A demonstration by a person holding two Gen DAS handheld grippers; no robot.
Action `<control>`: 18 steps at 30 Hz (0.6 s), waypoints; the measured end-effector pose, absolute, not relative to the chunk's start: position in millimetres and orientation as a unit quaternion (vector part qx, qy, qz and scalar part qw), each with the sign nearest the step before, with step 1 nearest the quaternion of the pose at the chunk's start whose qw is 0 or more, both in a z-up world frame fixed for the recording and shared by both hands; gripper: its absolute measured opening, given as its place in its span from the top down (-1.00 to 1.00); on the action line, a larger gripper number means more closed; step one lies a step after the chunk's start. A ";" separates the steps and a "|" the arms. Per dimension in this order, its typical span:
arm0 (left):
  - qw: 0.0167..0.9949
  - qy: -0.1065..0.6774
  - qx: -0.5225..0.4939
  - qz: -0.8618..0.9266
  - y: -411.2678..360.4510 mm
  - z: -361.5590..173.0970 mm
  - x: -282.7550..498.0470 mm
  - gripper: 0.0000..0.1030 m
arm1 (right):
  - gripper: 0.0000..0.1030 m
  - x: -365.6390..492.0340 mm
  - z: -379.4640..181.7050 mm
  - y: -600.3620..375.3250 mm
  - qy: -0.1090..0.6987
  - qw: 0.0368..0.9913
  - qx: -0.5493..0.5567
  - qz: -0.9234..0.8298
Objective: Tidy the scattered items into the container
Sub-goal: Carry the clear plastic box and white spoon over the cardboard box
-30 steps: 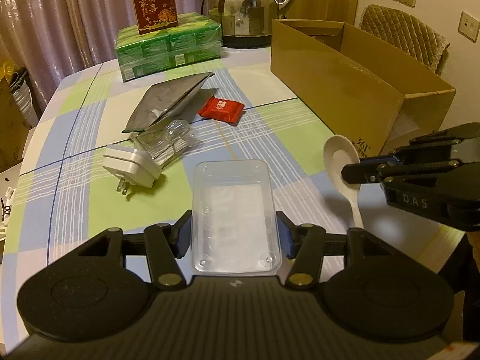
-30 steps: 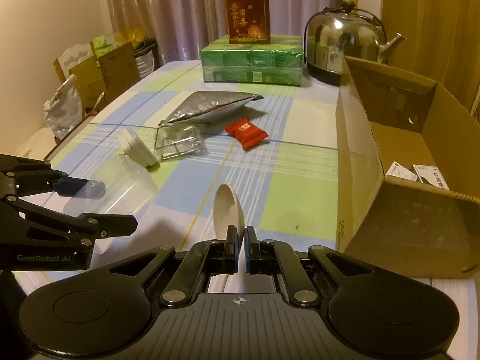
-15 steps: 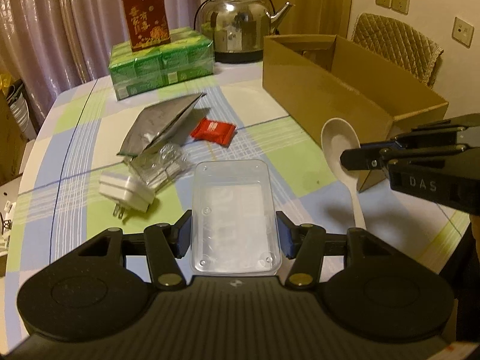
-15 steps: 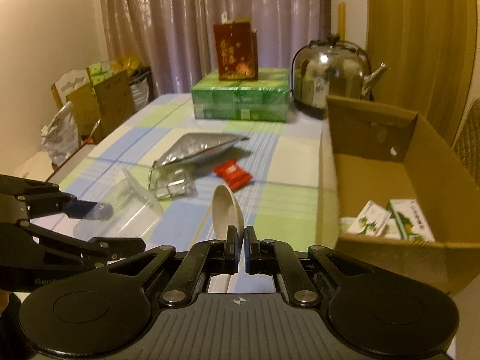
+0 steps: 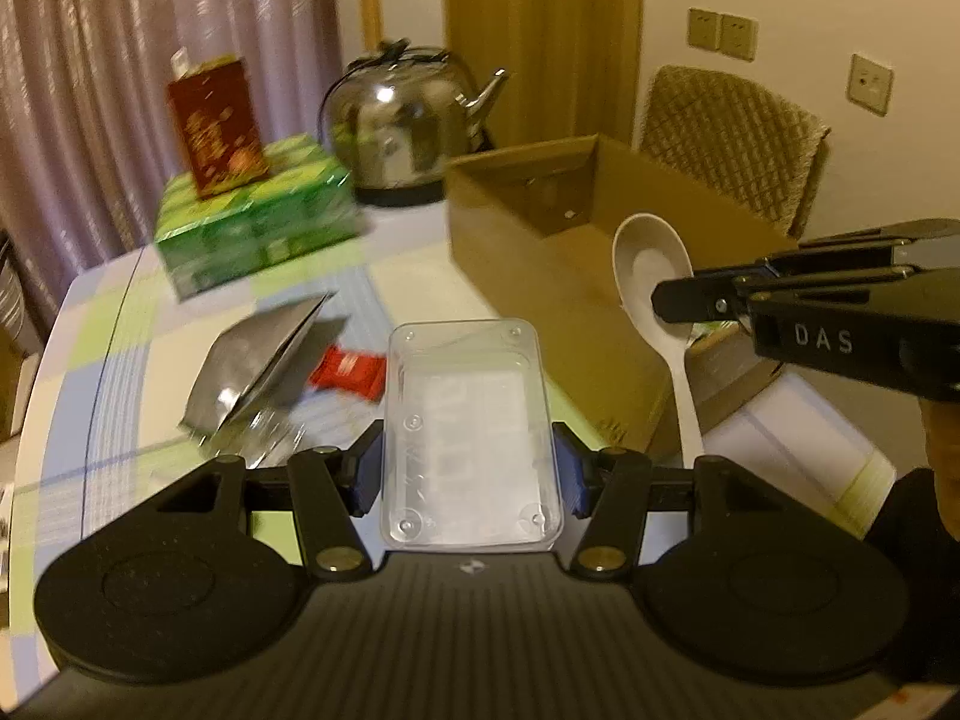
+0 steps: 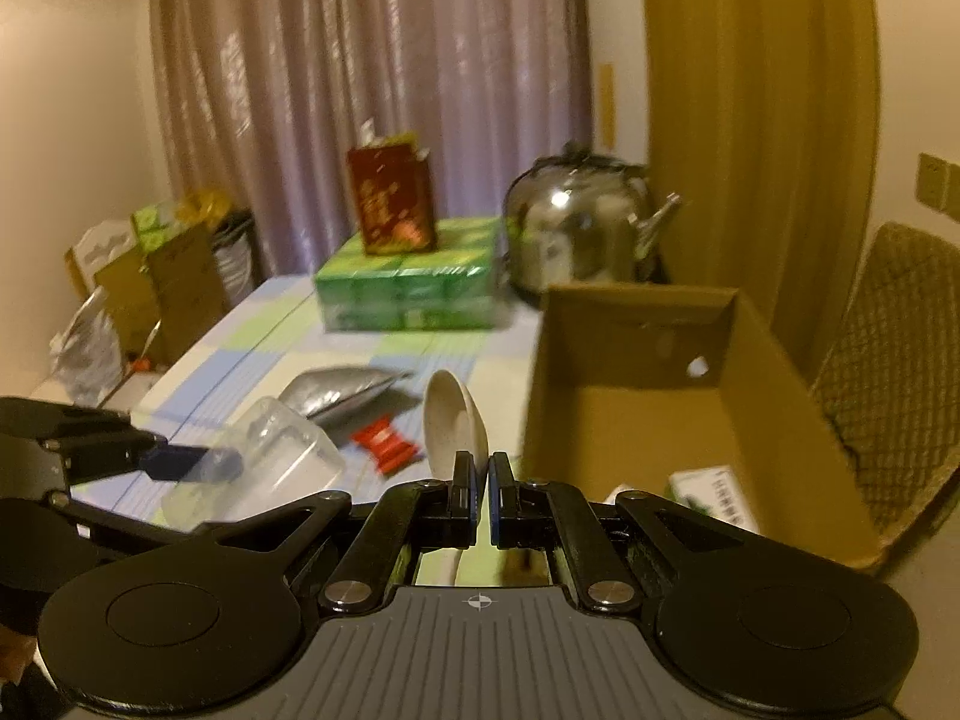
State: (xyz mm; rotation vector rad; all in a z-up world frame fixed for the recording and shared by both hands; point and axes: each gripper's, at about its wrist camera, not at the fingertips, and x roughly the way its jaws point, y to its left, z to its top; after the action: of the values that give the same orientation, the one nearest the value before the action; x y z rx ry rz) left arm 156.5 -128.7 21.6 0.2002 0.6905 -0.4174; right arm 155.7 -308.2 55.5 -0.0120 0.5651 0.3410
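white spoon [image 6: 454, 420], bowl up, handle down

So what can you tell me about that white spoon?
The spoon is plain off-white, probably ceramic or plastic, with a deep oval bowl and a long narrow handle. It is off the table, held in the air by the shut right gripper, which clamps the handle just below the bowl. The bowl points up and forward, its hollow side facing the left gripper's camera. It hangs beside the open cardboard box, not yet inside.
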 end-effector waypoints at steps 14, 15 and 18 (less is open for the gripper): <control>0.911 0.301 0.095 -0.266 -211.0 58.0 185.6 0.01 | 0.99 193.4 102.8 -378.3 0.240 0.963 0.023 0.122; 0.910 0.300 0.096 -0.269 -216.2 58.7 187.5 0.01 | 0.99 196.2 103.1 -382.0 0.238 0.964 0.023 0.120; 0.908 0.299 0.098 -0.277 -227.8 60.0 193.0 0.01 | 0.99 206.9 104.9 -390.9 0.233 0.966 0.019 0.114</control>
State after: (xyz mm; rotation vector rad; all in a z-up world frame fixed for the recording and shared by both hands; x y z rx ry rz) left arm 193.0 -227.8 60.0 0.2027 0.6160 -0.5706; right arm 206.9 -390.9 104.9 0.0394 0.4708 0.2305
